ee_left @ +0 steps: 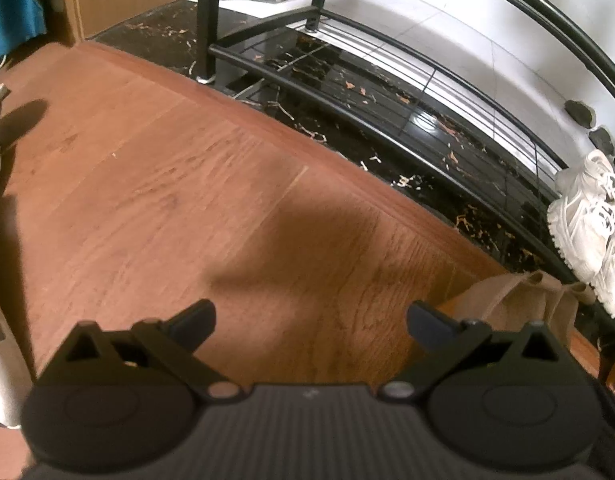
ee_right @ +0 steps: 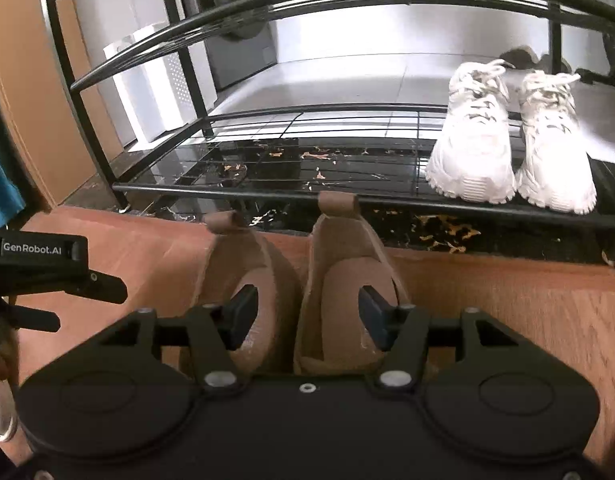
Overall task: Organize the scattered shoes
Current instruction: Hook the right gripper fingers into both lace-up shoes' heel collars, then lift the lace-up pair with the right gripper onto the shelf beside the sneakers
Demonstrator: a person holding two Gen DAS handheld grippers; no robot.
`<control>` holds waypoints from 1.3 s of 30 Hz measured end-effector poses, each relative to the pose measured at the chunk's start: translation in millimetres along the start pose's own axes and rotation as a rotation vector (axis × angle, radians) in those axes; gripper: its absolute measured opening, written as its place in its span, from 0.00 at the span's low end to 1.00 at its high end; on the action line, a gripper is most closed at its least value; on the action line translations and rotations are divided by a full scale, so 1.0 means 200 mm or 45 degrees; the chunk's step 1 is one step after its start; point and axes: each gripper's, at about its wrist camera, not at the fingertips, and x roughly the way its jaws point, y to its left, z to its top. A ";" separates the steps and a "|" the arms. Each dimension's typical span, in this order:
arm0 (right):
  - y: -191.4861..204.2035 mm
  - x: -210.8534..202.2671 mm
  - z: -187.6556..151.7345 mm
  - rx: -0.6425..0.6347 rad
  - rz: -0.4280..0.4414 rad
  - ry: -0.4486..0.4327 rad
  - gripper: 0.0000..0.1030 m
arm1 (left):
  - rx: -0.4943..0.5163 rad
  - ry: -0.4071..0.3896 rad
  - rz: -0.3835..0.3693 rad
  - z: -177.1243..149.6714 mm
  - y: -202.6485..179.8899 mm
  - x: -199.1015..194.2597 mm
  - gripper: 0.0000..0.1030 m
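A: Brown suede slip-on shoes (ee_right: 303,280)?
B: Pair stood side by side, frame centre, on wood floor (ee_right: 507,300), heels w/ pull tabs by black metal rack (ee_right: 347,196).
A: Tongs?
B: Right gripper (ee_right: 305,320) straddled their inner walls, not pinching. Left gripper (ee_left: 311,320) spread, empty.

Left wrist view looks steeply down over its own black gripper (ee_left: 311,322) at the reddish wooden floor (ee_left: 155,184), close in, the black metal shoe rack (ee_left: 387,124) ahead and right. Right wrist view tilts less steeply, facing that rack (ee_right: 347,196) head-on. Both views share the white lace-up sneakers (ee_left: 587,216) (ee_right: 511,144) and tan slip-on shoes (ee_left: 519,300) (ee_right: 299,276).
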 end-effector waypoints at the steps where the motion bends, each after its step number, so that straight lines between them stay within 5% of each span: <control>1: 0.01 0.03 0.00 -0.021 -0.020 0.022 0.54 | -0.004 0.006 -0.002 0.00 0.00 0.01 0.99; 8: 0.00 0.16 0.00 -0.053 -0.019 -0.026 0.36 | -0.070 0.046 -0.006 0.02 0.04 0.07 0.99; 10: 0.04 0.17 0.02 -0.126 -0.022 -0.057 0.19 | -0.078 0.046 -0.010 0.02 0.05 0.07 0.99; 13: 0.07 0.17 0.02 -0.159 -0.064 -0.070 0.14 | -0.071 0.042 -0.013 0.02 0.05 0.07 0.99; 17: 0.06 0.15 0.03 -0.111 -0.057 -0.092 0.13 | -0.079 0.035 -0.030 0.01 0.05 0.07 0.99; 24: 0.04 0.14 0.28 -0.102 -0.073 -0.333 0.13 | -0.078 0.036 -0.040 0.02 0.05 0.08 0.99; 33: -0.03 0.55 0.71 -0.045 -0.181 -0.472 0.13 | -0.085 0.029 -0.031 0.03 0.05 0.14 0.99; 39: -0.06 0.75 0.74 -0.080 -0.119 -0.318 0.21 | -0.080 0.057 -0.029 0.04 0.04 0.19 0.99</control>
